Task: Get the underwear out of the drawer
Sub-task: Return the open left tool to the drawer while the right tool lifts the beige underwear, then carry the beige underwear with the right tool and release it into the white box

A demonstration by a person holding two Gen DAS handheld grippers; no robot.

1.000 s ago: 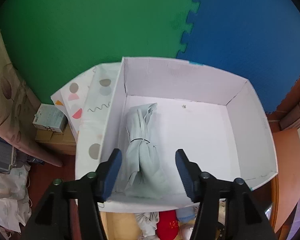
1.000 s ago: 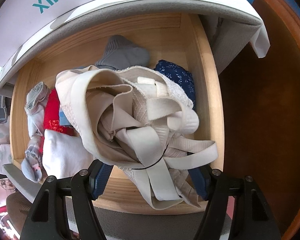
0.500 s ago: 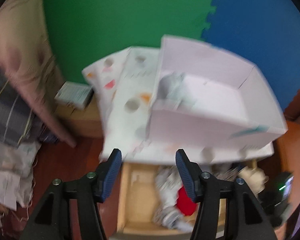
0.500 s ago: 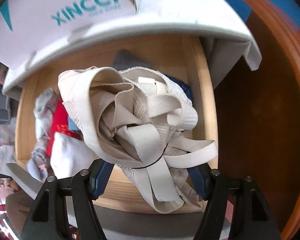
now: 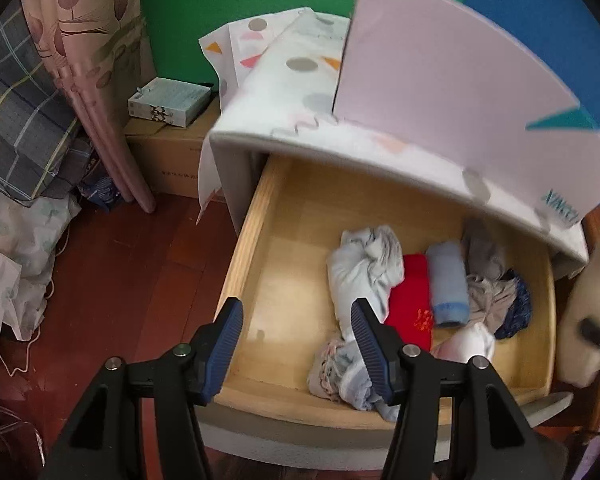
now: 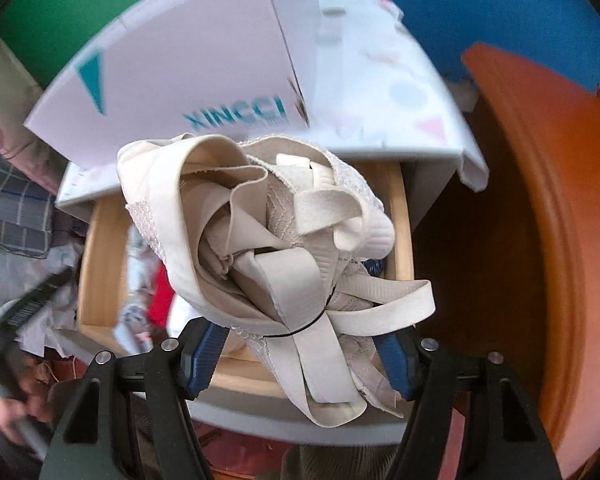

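Note:
The open wooden drawer [image 5: 260, 248] holds several rolled garments: a pale blue-grey bundle [image 5: 364, 272], a red one [image 5: 412, 308], a light blue roll [image 5: 446, 280] and grey and navy pieces at the right. My left gripper [image 5: 296, 344] is open and empty above the drawer's front left part. My right gripper [image 6: 300, 356] is shut on a beige bra bundle [image 6: 260, 240] tied with a black band, held above the drawer [image 6: 404, 216]. The bundle also shows at the right edge of the left wrist view [image 5: 588, 308].
A white shoe box [image 5: 440, 68] stands on the patterned cabinet top [image 5: 300, 76] above the drawer. An orange-brown wooden board [image 6: 540, 240] is at the right. Curtain [image 5: 92, 60], bedding and a cardboard box [image 5: 168, 152] stand at the left on red-brown floor.
My left gripper has swung from over the white box, down to the open drawer. My right gripper has lifted the bra bundle higher, away from the drawer.

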